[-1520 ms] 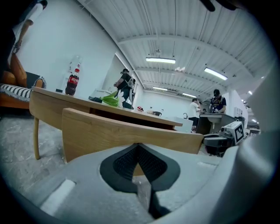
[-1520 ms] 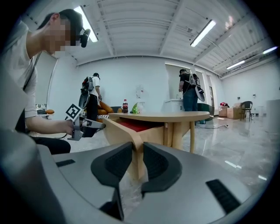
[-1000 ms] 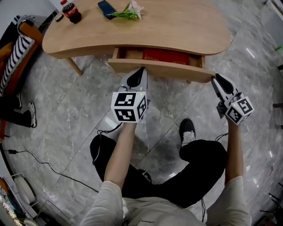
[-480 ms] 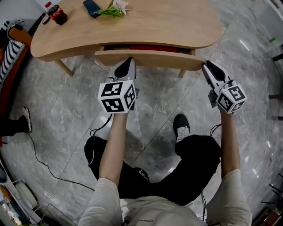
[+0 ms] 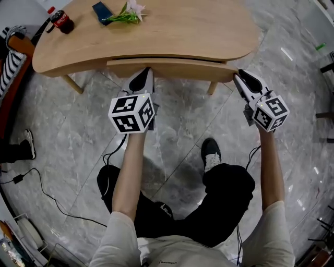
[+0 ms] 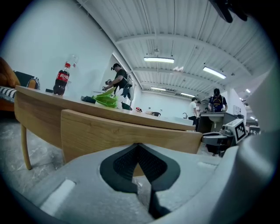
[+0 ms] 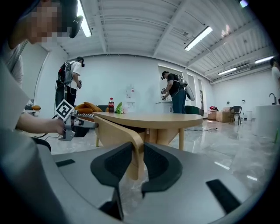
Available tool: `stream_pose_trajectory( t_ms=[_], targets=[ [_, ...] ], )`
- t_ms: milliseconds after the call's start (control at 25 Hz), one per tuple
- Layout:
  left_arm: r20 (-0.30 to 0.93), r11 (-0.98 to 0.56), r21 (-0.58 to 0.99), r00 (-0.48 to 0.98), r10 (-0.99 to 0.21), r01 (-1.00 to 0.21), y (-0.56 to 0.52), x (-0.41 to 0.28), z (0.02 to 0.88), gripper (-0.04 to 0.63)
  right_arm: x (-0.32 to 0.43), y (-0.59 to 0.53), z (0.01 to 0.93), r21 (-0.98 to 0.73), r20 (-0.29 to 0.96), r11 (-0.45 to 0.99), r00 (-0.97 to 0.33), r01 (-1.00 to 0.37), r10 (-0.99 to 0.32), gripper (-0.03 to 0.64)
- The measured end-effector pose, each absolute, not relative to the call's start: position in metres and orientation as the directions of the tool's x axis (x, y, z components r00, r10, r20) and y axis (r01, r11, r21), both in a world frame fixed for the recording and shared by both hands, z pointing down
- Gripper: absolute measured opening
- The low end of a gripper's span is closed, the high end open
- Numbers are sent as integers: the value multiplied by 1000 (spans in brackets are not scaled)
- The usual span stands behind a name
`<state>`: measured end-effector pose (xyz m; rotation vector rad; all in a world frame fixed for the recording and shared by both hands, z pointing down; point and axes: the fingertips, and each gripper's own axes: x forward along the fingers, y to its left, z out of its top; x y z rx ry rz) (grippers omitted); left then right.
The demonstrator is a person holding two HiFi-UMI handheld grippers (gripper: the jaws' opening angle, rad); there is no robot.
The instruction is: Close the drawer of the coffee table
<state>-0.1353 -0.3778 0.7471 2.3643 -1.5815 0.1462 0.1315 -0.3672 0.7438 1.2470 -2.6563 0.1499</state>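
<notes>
The wooden coffee table [image 5: 172,31] has its drawer front [image 5: 167,68] almost flush under the top, with only a thin dark gap above it. My left gripper [image 5: 144,78] is shut, and its tips press against the drawer front [image 6: 109,135] left of the middle. In the left gripper view the left gripper [image 6: 139,146] shows its pads meeting with nothing between them. My right gripper [image 5: 240,79] is at the drawer's right end. In the right gripper view the right gripper [image 7: 138,151] has the curved end of the drawer front [image 7: 116,131] between its pads.
On the tabletop stand a cola bottle [image 5: 61,21], a dark phone [image 5: 100,12] and a flower sprig [image 5: 125,13]. Table legs [image 5: 73,83] reach down to the marble floor. A cable [image 5: 42,193] lies at the left. Other people stand far off in the room.
The drawer has slid in under the tabletop, hiding its red contents. Both grippers moved forward with the drawer front.
</notes>
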Motion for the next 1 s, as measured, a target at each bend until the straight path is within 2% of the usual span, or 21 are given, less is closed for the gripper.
stream_pose_trajectory(
  t_ms=[480,1000],
  targets=[
    [226,-338,217,384,-895,-916,-397,-133,748,9,134,-386,743,-2,223,630,-614,-777,-757,95],
    [224,-381,129,401,-888,-916,-413,-132,746,9,137,-404,741,-84,145,584,-589,-808,-795,95]
  ],
)
